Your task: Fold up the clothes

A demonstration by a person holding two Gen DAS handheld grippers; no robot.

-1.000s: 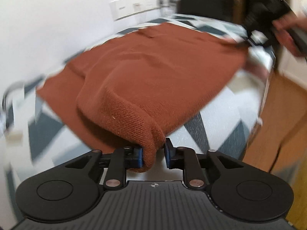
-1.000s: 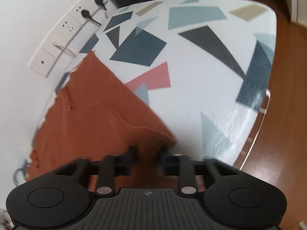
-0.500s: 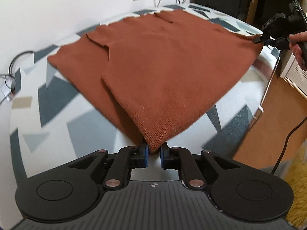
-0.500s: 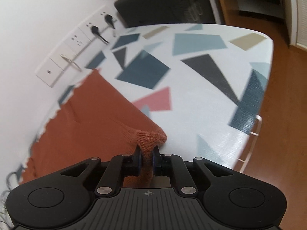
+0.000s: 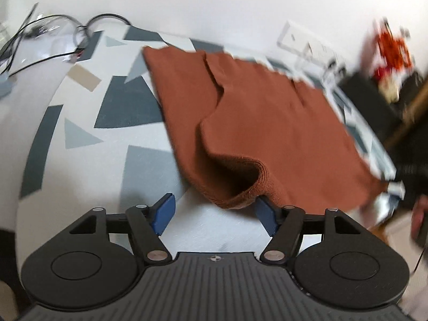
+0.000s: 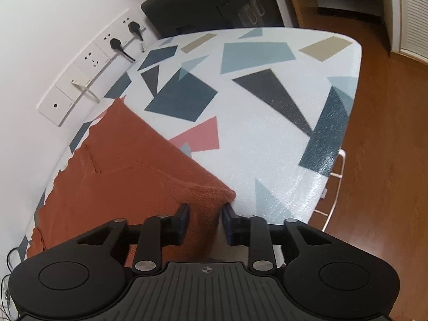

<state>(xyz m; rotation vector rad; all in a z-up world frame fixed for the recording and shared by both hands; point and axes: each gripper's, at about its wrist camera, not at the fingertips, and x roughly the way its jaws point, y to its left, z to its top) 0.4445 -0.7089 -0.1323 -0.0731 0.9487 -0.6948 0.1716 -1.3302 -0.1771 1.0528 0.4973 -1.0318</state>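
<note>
One rust-brown rib-knit sweater lies folded on the white padded tabletop printed with grey, blue and pink angular shapes, occupying the centre and right of the left wrist view and the lower left of the right wrist view. Its hem is a thick ribbed band that curls into a raised loop at lower centre. The left gripper has just been opening: its two blue-padded black jaws stand spread wide, the curled hem lying against the right-hand pad only, with no pinch on it. The right gripper has also just been opening; its jaws are parted slightly, a sweater corner draped loosely between them without being squeezed. Five white rectangular wall socket plates run along the upper left, two carrying black plugs. Thin black cables coil at the upper left of the left wrist view.
</note>
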